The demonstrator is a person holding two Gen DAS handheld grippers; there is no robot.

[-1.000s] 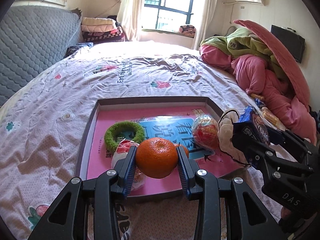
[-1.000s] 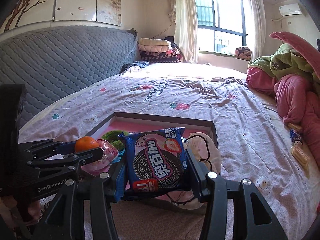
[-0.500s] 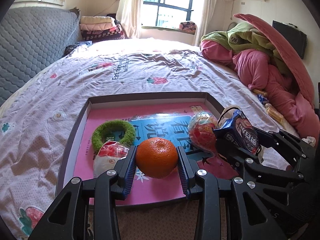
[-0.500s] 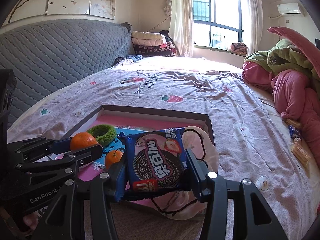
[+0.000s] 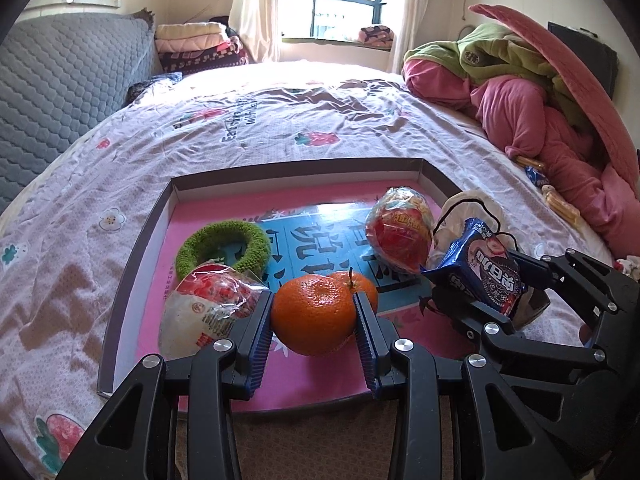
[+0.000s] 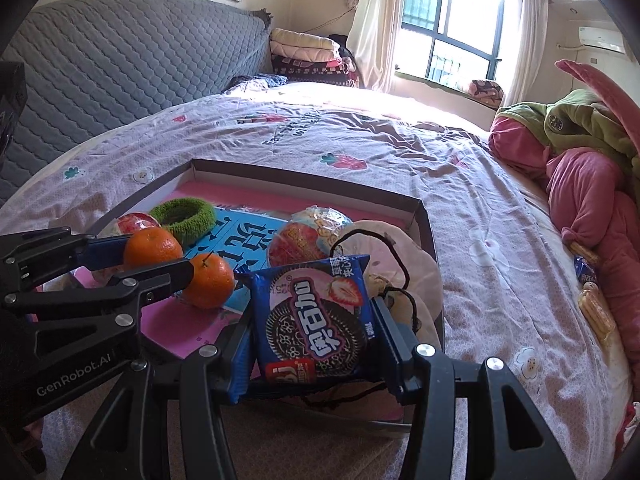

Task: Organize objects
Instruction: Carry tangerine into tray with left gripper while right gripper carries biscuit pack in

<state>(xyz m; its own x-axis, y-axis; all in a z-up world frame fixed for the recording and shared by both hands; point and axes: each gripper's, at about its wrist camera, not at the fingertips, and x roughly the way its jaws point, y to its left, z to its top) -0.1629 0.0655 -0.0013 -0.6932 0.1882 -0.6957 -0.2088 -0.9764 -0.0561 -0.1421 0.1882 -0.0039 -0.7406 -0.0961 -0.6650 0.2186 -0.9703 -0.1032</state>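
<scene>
1. Tools sit side by side above the near edge of a shallow box tray [image 5: 158, 216] that lies on the bed [image 5: 280, 120]; both slope forward and downward towards its pink floor.
2. The left tool [image 5: 314, 316] grips a large orange [image 5: 312, 314], its blue ribbed pads pressed against the fruit's two sides. The orange hangs over the tray's near middle, just in front of a second, smaller orange [image 5: 358, 282] lying on the tray floor.
3. The right tool [image 6: 316, 340] clamps a blue biscuit packet [image 6: 316, 320] upright between its pads, at the tray's near right corner, above a pale cloth pouch with a dark cord [image 6: 400, 256].
4. In the right wrist view the left tool appears at the left edge, its fingers reaching in level with the loose orange.
5. Also in the tray: a green fuzzy ring [image 5: 222, 246] at left, a red-and-white snack bag [image 5: 204, 308] just beside the left pad, and a round red wrapped snack [image 5: 402, 232] towards the right.
6. Pink and green bedding [image 5: 520, 92] is heaped at the far right of the bed.
</scene>
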